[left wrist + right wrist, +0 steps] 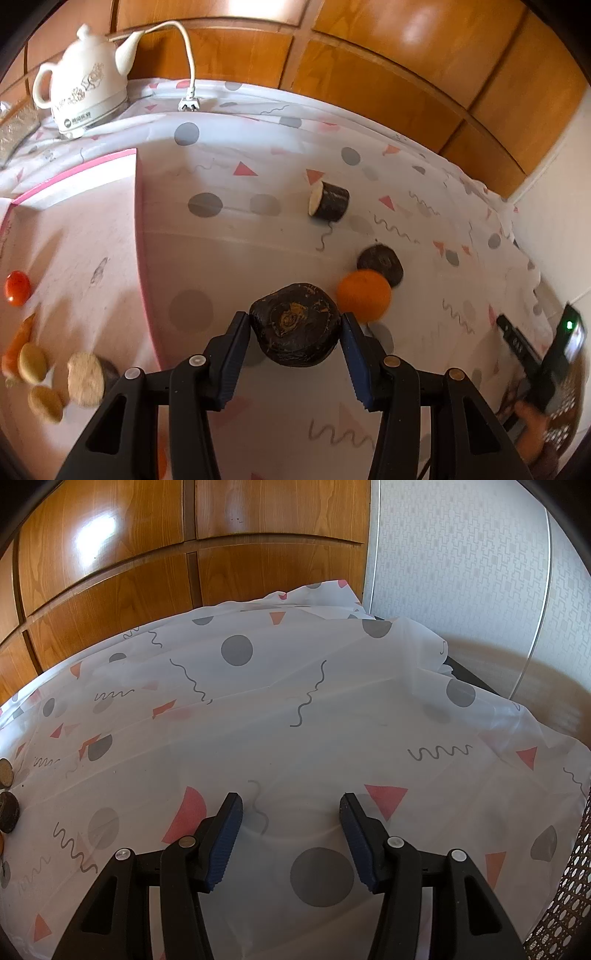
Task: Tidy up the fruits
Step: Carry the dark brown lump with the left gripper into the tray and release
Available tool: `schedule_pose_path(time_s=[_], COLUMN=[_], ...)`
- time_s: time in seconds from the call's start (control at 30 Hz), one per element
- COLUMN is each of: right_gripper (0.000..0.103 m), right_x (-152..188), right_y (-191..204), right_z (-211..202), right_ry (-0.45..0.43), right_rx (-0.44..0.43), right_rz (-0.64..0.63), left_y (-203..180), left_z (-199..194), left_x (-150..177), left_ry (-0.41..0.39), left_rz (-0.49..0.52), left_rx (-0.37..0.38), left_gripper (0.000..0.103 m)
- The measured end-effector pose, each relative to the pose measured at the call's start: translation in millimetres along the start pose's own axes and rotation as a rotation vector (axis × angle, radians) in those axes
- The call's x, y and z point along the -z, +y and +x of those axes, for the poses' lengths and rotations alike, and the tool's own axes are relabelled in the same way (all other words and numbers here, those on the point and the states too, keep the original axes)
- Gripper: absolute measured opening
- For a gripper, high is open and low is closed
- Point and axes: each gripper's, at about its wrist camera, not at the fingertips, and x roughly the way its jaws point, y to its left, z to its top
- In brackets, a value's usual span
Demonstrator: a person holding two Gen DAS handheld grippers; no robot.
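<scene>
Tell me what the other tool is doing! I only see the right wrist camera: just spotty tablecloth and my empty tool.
Observer: The left tool is clamped on a dark round chunk.
Operator: Is any fruit near it?
Observer: Yes, an orange lies just to the right of the chunk.
Operator: Is there something to put things in?
Observer: A pink-rimmed tray on the left already holds a red tomato and some pale slices.

white kettle (86, 86) bearing a round logo and small print, too blurred to read
</scene>
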Motion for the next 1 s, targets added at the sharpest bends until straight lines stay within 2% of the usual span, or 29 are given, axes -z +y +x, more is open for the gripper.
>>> schedule_pose_path(time_s=[0.3, 0.7, 1.0], right_gripper=[0.056, 0.056, 0.056], right_x=[0.0, 0.0, -0.3], right_y=[-0.3, -0.7, -0.2], right_z=[-0.1, -0.4, -0.4], right_ry=[0.0, 0.0, 0.001], right_rx=[0.0, 0.0, 0.003], right_rz=[0.0, 0.0, -0.004], left_y=[-11.7, 26.0, 55.5], left_z=[-28.6, -75.0, -87.5], left_x=[20.2, 19.4, 20.1], left_ry=[-0.082, -0.197, -0.223], left_rz=[0.047, -0.069, -0.138], left_rx=[-0.017, -0.067, -0.096], left_gripper=[0.05, 0.05, 0.05])
